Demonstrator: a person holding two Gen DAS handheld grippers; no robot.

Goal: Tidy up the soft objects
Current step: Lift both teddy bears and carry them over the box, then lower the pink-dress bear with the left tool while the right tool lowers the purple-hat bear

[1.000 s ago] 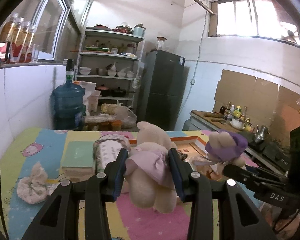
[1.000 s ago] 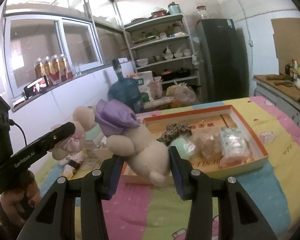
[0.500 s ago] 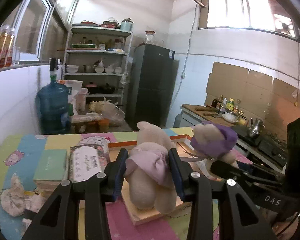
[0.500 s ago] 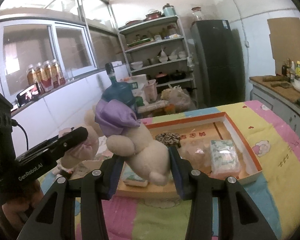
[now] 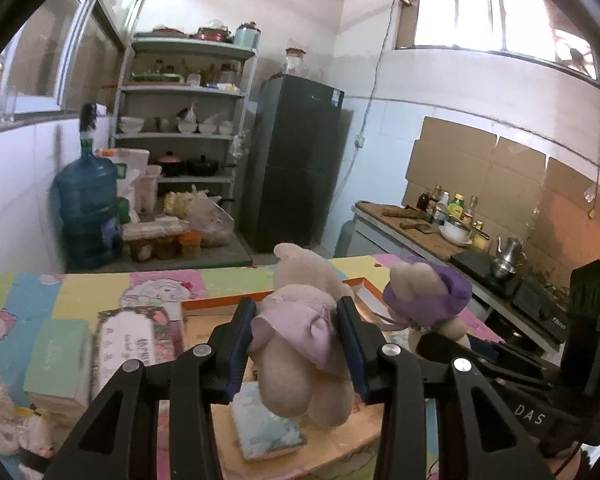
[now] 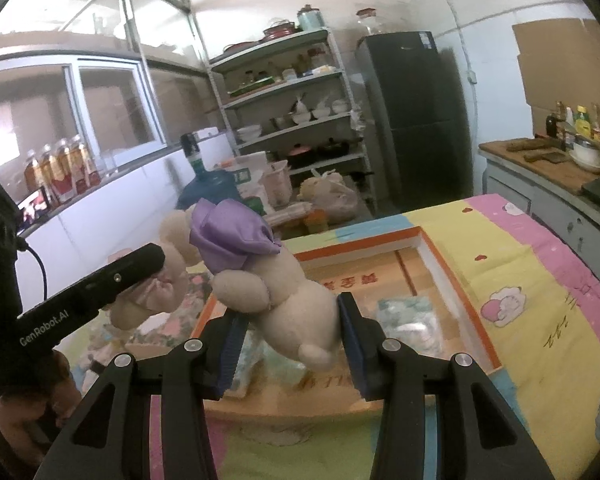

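Over tray (image 5: 220, 303): both plush bears (image 5: 304, 344) now farther in.

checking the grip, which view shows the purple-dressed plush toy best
The right wrist view: the purple-dressed plush toy fills the centre, squeezed between the right claw pads. The left wrist view shows only its head and dress off to the right, its lower body hidden behind that claw.
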